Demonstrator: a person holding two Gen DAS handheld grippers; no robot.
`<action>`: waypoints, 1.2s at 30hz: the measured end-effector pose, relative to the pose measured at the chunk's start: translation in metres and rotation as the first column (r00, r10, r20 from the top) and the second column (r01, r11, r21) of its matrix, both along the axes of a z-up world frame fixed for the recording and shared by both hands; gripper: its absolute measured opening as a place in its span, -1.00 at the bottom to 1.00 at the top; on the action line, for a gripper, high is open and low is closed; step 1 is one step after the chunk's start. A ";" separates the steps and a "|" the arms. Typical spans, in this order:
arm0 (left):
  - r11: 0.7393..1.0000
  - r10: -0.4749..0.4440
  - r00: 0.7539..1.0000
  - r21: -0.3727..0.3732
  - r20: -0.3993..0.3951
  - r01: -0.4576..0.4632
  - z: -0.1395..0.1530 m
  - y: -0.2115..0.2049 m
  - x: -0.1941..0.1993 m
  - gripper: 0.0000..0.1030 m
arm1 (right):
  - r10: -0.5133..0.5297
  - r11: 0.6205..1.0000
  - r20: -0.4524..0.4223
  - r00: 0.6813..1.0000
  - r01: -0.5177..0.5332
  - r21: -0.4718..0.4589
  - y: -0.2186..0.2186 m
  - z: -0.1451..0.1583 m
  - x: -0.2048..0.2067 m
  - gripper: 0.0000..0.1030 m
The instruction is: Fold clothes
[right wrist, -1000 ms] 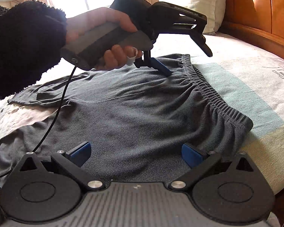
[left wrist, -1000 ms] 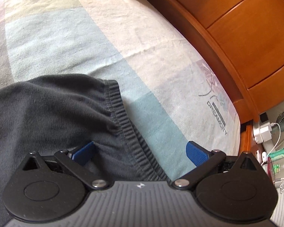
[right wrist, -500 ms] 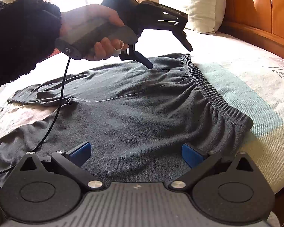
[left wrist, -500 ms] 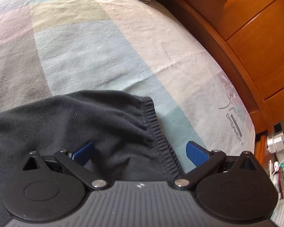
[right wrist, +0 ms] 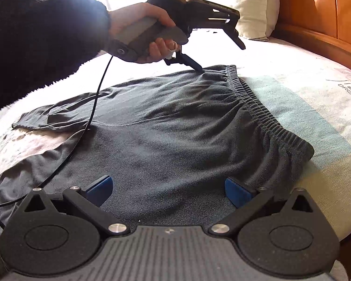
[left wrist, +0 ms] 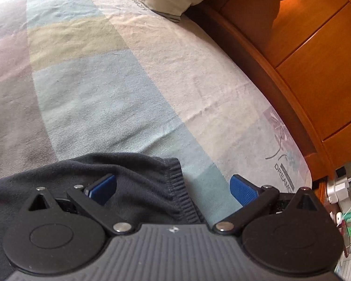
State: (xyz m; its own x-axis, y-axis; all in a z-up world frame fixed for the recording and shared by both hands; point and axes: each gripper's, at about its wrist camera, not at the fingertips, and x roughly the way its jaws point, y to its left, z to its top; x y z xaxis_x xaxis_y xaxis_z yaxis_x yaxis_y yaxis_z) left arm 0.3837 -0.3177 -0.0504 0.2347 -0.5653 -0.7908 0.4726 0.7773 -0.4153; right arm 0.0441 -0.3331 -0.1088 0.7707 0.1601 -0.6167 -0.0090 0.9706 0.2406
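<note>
While the dark grey shorts (right wrist: 180, 126) lie spread flat on the bed (right wrist: 304, 98), both grippers hang over them with fingers spread wide and nothing between them. Seen from the right wrist view, the right gripper (right wrist: 168, 190) sits at the near edge of the fabric, its blue pads above the cloth on either side. The ribbed waistband (right wrist: 264, 114) runs along the right side of the shorts, from the near right corner toward the far end, and the legs trail off to the left. At the far corner of the waistband, a hand (right wrist: 142, 30) in a black fuzzy sleeve (right wrist: 44, 42) holds the left gripper (right wrist: 218, 55) tilted down; its lower finger tip touches the cloth just left of the waistband, while the upper finger stands clear in the air. A black cable (right wrist: 93, 114) droops from its handle across the shorts. From the left wrist view, that corner of fabric (left wrist: 128, 175) lies under the left pad, with striped sheet beyond. A pillow (right wrist: 243, 2) rests at the far end beside the wooden headboard (right wrist: 320, 11).
</note>
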 end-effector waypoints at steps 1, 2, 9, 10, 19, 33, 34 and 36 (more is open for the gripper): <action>1.000 -0.002 1.000 0.014 0.016 0.002 0.013 0.007 -0.007 0.99 | -0.001 1.000 -0.002 1.000 0.001 -0.010 0.002 0.000 0.000 1.00; 1.000 -0.005 0.999 0.029 0.033 0.004 0.026 0.013 -0.014 0.99 | -0.002 1.000 -0.005 1.000 0.001 -0.022 0.004 0.000 0.001 1.00; 0.981 0.015 0.995 0.193 0.098 -0.034 0.093 0.073 -0.081 0.99 | -0.013 0.996 -0.026 1.000 0.011 -0.086 0.013 -0.001 0.005 1.00; 0.978 0.020 0.995 0.205 0.102 -0.041 0.098 0.085 -0.093 0.99 | -0.015 0.995 -0.029 0.999 0.012 -0.098 0.015 -0.001 0.005 1.00; 0.971 0.054 0.992 0.224 0.118 -0.079 0.126 0.180 -0.215 0.99 | -0.034 0.982 -0.043 0.998 0.025 -0.188 0.029 -0.003 0.008 1.00; 0.947 0.263 0.956 0.154 0.131 -0.282 -0.011 0.241 -0.305 0.99 | -0.066 0.978 -0.009 0.998 0.062 -0.201 0.033 -0.007 0.008 1.00; 0.944 0.271 0.953 0.154 0.134 -0.291 -0.020 0.241 -0.307 0.99 | -0.068 0.977 -0.005 0.998 0.066 -0.202 0.033 -0.007 0.008 1.00; 0.939 0.290 0.948 0.151 0.132 -0.308 -0.034 0.245 -0.315 0.99 | -0.072 0.976 0.001 0.997 0.071 -0.205 0.034 -0.008 0.007 1.00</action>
State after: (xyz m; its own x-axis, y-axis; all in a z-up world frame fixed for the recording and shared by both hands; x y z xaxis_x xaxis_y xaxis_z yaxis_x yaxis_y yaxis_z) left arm 0.0687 -0.0728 -0.0839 0.4603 -0.3171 -0.8292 0.2416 0.9435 -0.2267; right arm 0.0515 -0.2990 -0.1163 0.7717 -0.0252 -0.6355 0.0630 0.9973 0.0369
